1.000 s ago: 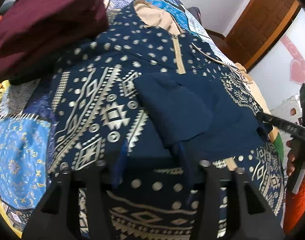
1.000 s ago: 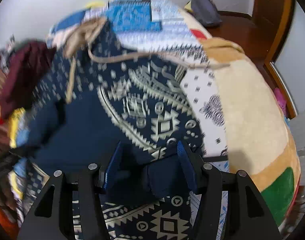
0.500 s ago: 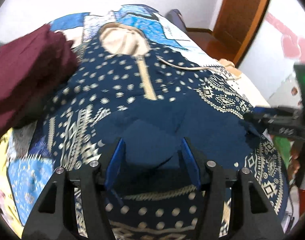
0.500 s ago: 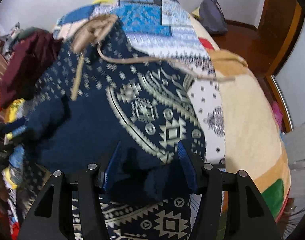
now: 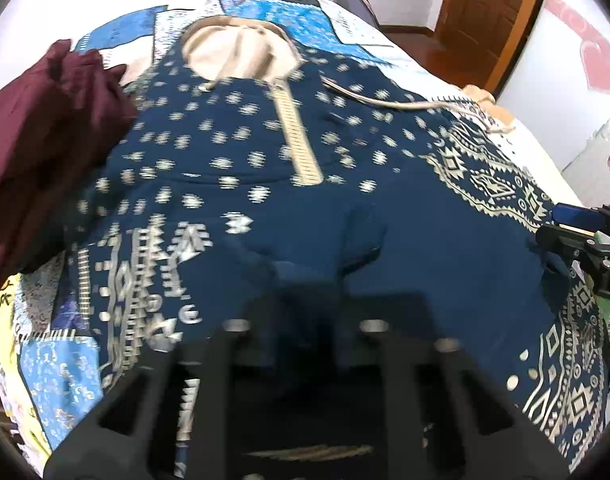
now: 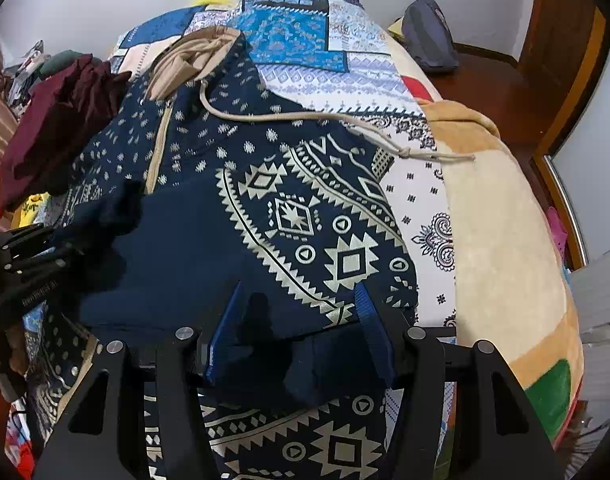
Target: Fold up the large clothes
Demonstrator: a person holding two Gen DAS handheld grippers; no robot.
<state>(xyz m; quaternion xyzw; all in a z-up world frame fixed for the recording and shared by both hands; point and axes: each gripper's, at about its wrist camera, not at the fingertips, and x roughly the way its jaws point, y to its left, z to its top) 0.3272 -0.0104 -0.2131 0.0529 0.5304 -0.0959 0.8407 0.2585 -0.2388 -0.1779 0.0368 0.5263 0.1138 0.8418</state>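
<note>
- No containers seen; all is laid on the patchwork bedspread. The navy patterned hoodie is spread face up over it, hood at the far end, zip down the middle.
- Maroon garment is heaped just beside the hoodie's left shoulder, touching its edge.
- Left gripper: jaws have just been closing and are nearly together; plain navy fabric of the hoodie is bunched between them. Fingertips are dark and blurred, so exact pad contact is hard to make out.
- Right gripper: blue pads are clenched on a fold of the hoodie's navy fabric, at the hoodie's right edge.
- Drawstring is trailed off the hoodie's right side onto the beige blanket.
- Lower hem is cut off by gripper bodies in both views.
- Open bed is left right of the hoodie; wooden door and floor are seen beyond its far-right corner.
</note>
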